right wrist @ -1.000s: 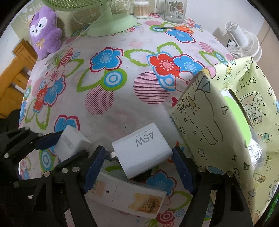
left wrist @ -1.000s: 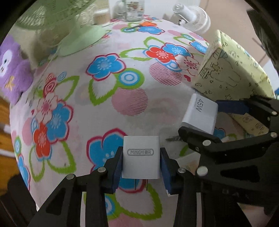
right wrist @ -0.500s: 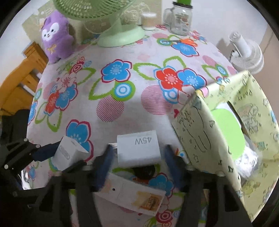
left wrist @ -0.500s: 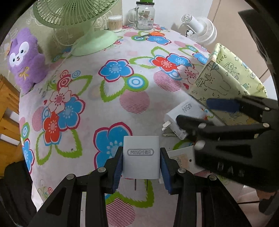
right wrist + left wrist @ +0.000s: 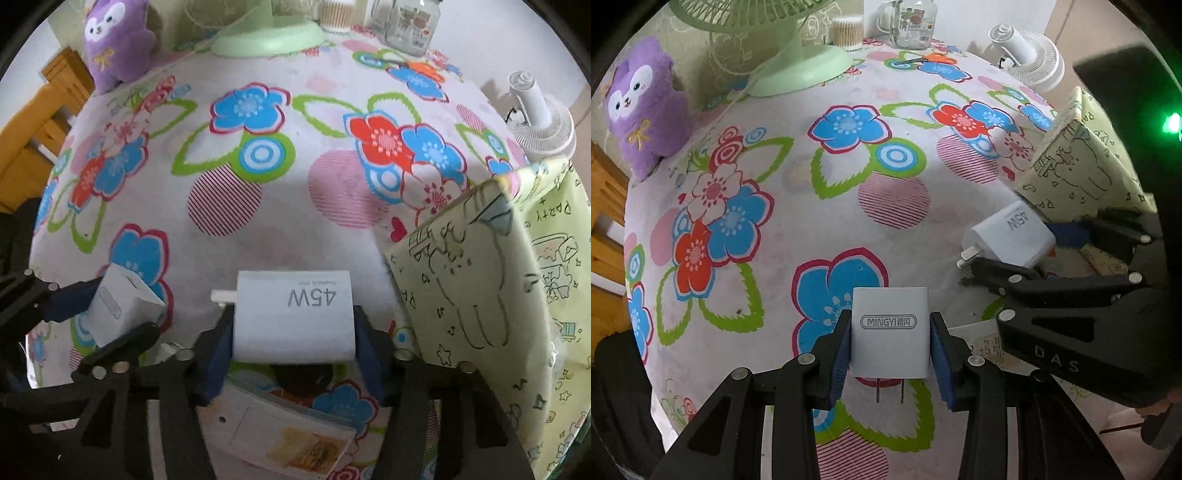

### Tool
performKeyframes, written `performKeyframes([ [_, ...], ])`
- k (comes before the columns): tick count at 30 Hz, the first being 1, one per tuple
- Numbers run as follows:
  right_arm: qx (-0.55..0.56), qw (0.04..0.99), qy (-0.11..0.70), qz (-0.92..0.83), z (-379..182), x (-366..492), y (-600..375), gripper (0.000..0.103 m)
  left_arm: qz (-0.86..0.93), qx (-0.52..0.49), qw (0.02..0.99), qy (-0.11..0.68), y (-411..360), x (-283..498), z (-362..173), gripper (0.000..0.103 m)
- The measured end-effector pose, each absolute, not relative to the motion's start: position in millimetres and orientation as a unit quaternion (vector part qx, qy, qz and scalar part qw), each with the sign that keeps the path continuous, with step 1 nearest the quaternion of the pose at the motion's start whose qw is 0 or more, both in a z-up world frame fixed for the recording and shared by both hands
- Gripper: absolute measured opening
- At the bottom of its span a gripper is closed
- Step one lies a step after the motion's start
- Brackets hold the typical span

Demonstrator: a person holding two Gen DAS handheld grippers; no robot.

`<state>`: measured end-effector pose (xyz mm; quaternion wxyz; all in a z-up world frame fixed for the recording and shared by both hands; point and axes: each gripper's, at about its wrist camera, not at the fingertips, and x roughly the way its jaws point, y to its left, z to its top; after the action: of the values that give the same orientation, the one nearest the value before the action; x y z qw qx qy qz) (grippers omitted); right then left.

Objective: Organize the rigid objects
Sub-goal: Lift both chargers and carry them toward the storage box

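Left hand-held gripper [image 5: 889, 363] clamped on MINGYI charger [image 5: 889, 328]; right hand-held gripper [image 5: 293, 347] closing around 45W charger [image 5: 293, 315] between its pads. Could slip out crooked, prongs [image 5: 222, 296] snagging patterned box [image 5: 469, 295] just right.

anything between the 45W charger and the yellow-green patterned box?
Nothing in the right wrist view: only bare flowered tablecloth separates the 45W charger from the patterned box. The left wrist view shows the same gap.

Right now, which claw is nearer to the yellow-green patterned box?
Right. The right claw, closing around the 45W charger, sits just beside the patterned box. The left claw, gripping the MINGYI charger, is farther out, beyond the right one.
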<state>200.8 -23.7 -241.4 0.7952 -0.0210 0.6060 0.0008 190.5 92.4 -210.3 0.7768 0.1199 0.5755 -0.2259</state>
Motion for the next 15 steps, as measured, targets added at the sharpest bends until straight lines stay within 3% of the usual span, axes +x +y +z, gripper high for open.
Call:
performKeyframes([
  [15, -0.021, 0.799, 0.601, 0.001, -214.1, 191.3, -20.5, 0.058, -0.208, 0.091, 0.790, 0.569, 100.5, 194.0, -180.5, 0.040],
])
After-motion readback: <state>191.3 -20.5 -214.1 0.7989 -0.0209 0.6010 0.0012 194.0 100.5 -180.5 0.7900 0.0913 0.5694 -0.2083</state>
